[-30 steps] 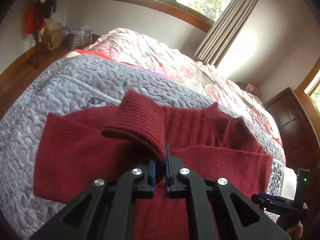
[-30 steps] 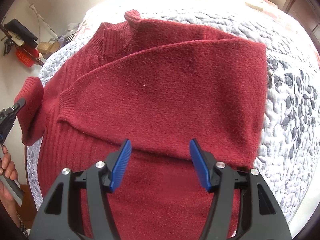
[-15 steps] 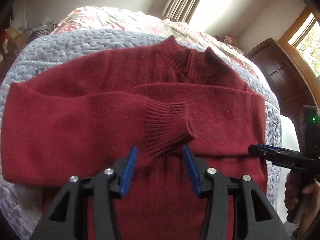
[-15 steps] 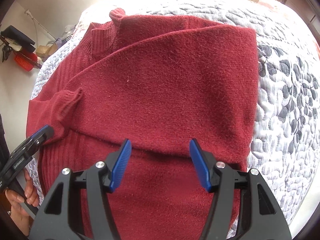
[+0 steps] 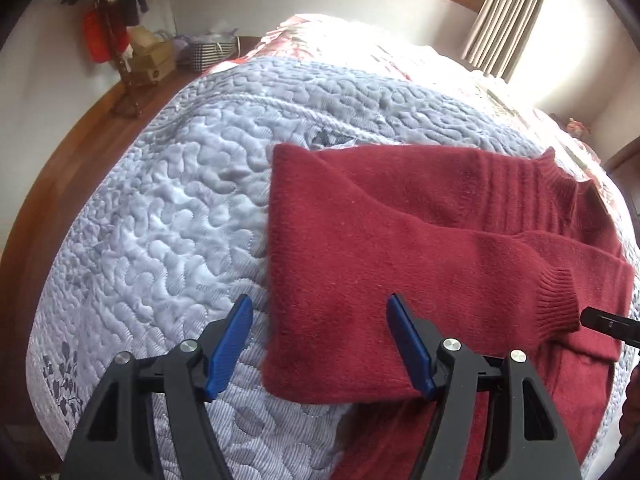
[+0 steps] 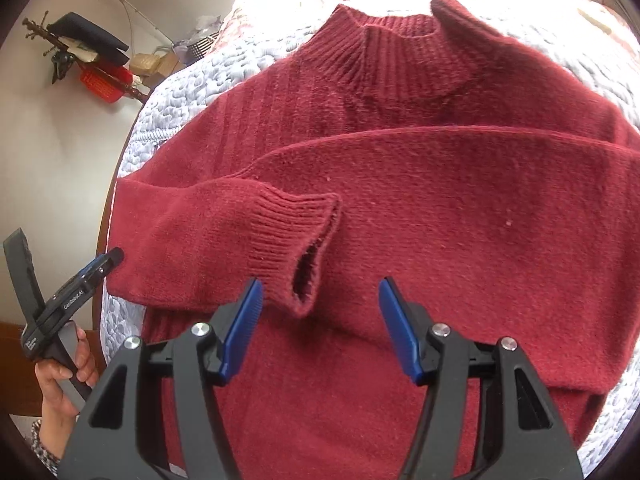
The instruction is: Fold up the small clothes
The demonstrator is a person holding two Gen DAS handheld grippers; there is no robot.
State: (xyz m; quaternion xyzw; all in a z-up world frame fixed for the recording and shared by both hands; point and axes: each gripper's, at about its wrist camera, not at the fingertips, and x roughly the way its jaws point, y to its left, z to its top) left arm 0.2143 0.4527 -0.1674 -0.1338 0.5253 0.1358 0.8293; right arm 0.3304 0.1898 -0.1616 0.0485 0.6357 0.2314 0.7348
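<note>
The red sweater point(image 6: 400, 208) is laid flat on a grey quilted bedspread point(image 5: 160, 220), both sleeves folded across the chest. Its ribbed cuff point(image 6: 296, 240) is seen just ahead of the right gripper point(image 6: 320, 328), between the lines of the two blue pads, and the turtleneck collar point(image 6: 400, 48) is seen far beyond them. The right gripper's jaws are spread wide and nothing is held. The left gripper point(image 5: 320, 344) is hovered over the sweater's folded side edge, its jaws likewise set apart and empty: one pad is poised over the bedspread, the other over red knit. In the right wrist view, that gripper is held by a hand point(image 6: 60, 376).
</note>
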